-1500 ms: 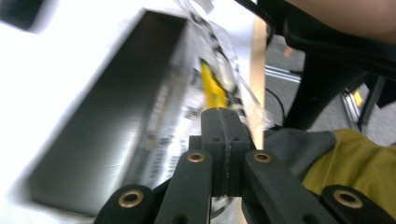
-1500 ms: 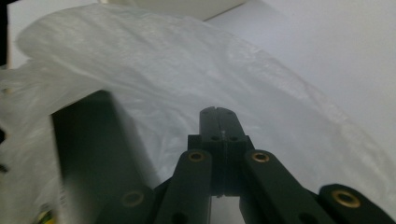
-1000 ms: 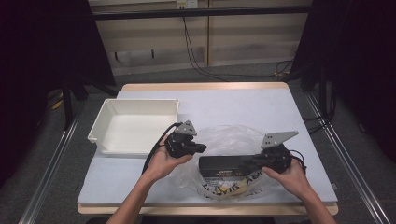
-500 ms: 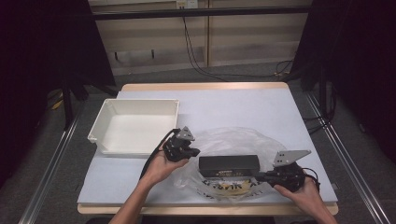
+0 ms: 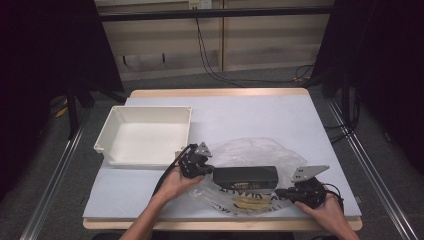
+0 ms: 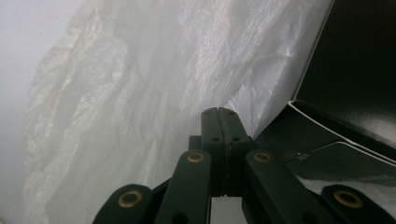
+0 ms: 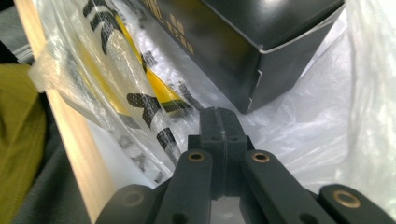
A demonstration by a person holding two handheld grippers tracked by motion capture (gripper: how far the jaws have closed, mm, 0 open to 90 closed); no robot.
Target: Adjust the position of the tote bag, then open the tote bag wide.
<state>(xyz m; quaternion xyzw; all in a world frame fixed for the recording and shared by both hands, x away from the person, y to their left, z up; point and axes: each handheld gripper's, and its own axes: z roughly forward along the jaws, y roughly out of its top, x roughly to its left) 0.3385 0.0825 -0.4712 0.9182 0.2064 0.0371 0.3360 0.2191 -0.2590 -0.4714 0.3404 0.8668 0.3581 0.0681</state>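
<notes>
A black box (image 5: 246, 175) lies on a crumpled clear plastic bag (image 5: 250, 150) near the table's front edge. My left gripper (image 5: 207, 171) sits at the box's left end, jaws shut on the bag film. In the left gripper view the gripper (image 6: 218, 112) pinches the bag (image 6: 140, 93), with the box (image 6: 355, 70) to its right. My right gripper (image 5: 279, 192) is low at the bag's front right. In the right gripper view it (image 7: 219, 112) is shut in the bag (image 7: 299, 126), just short of a corner of the box (image 7: 247, 42).
An empty white tray (image 5: 145, 136) stands left of centre, behind my left hand. The bag's front part carries yellow and black print (image 7: 135, 79) and hangs at the table's wooden front edge (image 7: 70, 130). The pale table top (image 5: 260, 115) extends beyond the bag.
My right gripper has drawn back from the box's right end toward the front right corner, taking the bag's edge with it. The left gripper has barely moved.
</notes>
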